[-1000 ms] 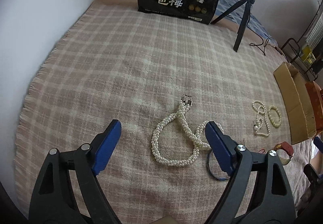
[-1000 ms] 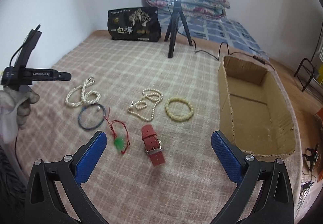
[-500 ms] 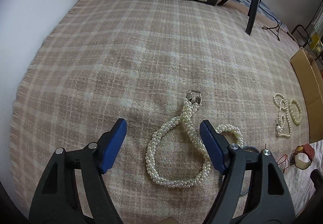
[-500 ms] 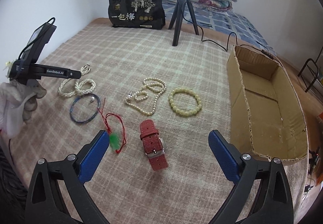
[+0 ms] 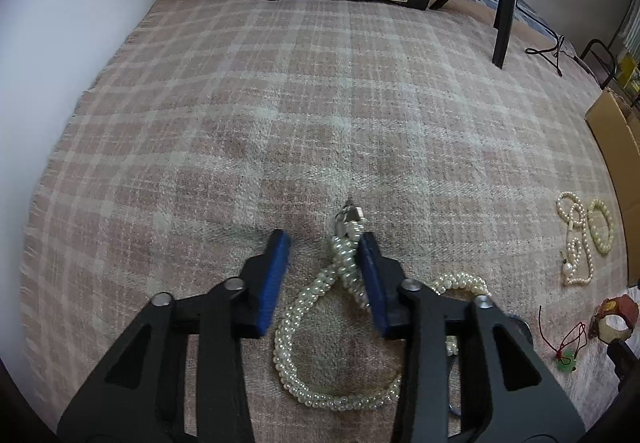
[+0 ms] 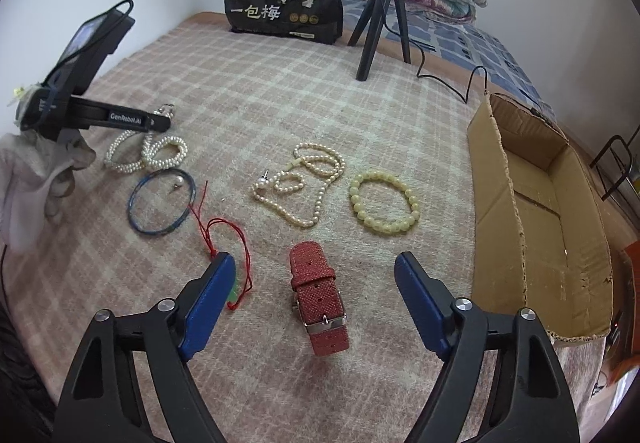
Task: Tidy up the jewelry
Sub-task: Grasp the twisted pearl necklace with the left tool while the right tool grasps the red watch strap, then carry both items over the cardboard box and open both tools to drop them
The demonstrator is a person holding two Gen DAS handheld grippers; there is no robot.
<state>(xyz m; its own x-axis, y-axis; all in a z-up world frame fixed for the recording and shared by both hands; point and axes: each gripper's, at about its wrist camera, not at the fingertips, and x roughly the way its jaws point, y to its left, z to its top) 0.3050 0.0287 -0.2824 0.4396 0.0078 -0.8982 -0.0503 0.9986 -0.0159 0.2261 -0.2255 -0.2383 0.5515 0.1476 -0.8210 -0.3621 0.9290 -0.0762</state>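
A thick twisted pearl rope necklace lies looped on the plaid blanket. My left gripper straddles its clasp end, jaws closing. The right pad touches the strands and the left pad stands apart. From the right wrist view, the left gripper is low over the same necklace. My right gripper hangs over the red watch, jaws closing, with the pads well clear of it on both sides.
A blue bangle, a red cord with a green pendant, a thin pearl necklace and a yellow bead bracelet lie on the blanket. An open cardboard box stands at the right. A black bag and a tripod stand at the back.
Both grippers came down closer to the blanket and their jaws narrowed. The left one moved forward over the pearl rope's clasp end; the right one drew nearer the red watch.
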